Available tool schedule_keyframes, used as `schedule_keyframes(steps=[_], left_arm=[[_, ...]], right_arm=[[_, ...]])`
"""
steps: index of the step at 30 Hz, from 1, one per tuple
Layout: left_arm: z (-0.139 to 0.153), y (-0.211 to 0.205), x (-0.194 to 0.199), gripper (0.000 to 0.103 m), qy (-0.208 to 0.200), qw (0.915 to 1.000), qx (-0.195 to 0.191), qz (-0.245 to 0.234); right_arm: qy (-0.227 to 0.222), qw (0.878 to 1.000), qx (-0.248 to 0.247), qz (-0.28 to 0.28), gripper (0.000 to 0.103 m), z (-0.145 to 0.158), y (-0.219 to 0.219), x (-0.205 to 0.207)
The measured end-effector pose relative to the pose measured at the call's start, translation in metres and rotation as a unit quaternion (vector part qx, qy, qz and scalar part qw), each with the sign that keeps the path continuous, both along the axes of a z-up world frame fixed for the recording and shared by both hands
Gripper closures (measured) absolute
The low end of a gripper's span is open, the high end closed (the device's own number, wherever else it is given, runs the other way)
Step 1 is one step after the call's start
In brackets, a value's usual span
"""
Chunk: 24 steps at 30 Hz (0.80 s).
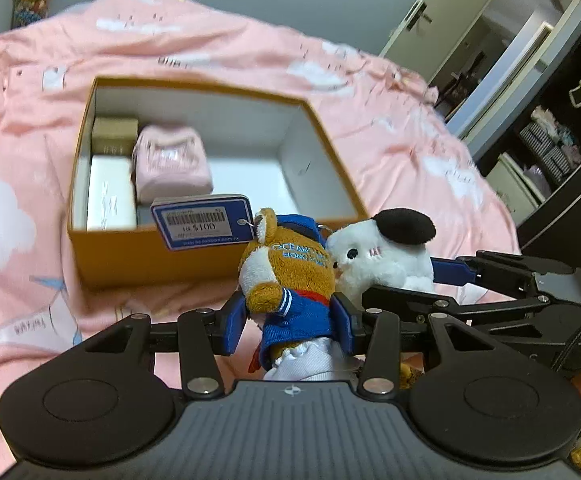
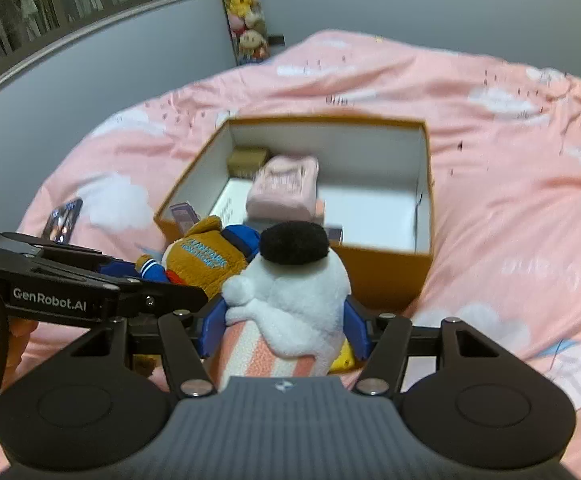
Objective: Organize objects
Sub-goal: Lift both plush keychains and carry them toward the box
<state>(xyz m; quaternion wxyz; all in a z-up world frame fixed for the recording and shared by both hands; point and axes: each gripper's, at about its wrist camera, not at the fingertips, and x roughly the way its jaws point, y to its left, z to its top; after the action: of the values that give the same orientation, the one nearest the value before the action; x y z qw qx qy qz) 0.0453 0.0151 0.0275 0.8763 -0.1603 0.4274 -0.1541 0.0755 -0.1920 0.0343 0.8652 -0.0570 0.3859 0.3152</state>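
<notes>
Gripping brown plush (image 1: pixel 290 276); white plush (image 2: pixel 294 304) gripped.

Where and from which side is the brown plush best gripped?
Grip the brown plush across its blue-jacketed torso, from below and behind, as the left gripper does. That is its narrowest part, and this leaves the head and price tag free.

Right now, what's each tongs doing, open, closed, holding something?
Left tongs: closed on the brown plush.
Right tongs: closed on the white plush.
</notes>
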Motion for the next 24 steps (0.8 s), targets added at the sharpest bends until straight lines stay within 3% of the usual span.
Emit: schedule_keyframes(steps=[11,24], left_arm=[[0.028,-0.011,0.035,0.053,-0.065,0.9975,0.028,0.004],[0.014,-0.001,0.097,0.053,-0.047,0.9989,0.005,0.003]], right_arm=[[-0.065,0.998,0.000,-0.001,0.041,0.031,0.004,0.028],[-0.064,0.998,-0.006,-0.007,0.042,0.022,0.016,0.094]])
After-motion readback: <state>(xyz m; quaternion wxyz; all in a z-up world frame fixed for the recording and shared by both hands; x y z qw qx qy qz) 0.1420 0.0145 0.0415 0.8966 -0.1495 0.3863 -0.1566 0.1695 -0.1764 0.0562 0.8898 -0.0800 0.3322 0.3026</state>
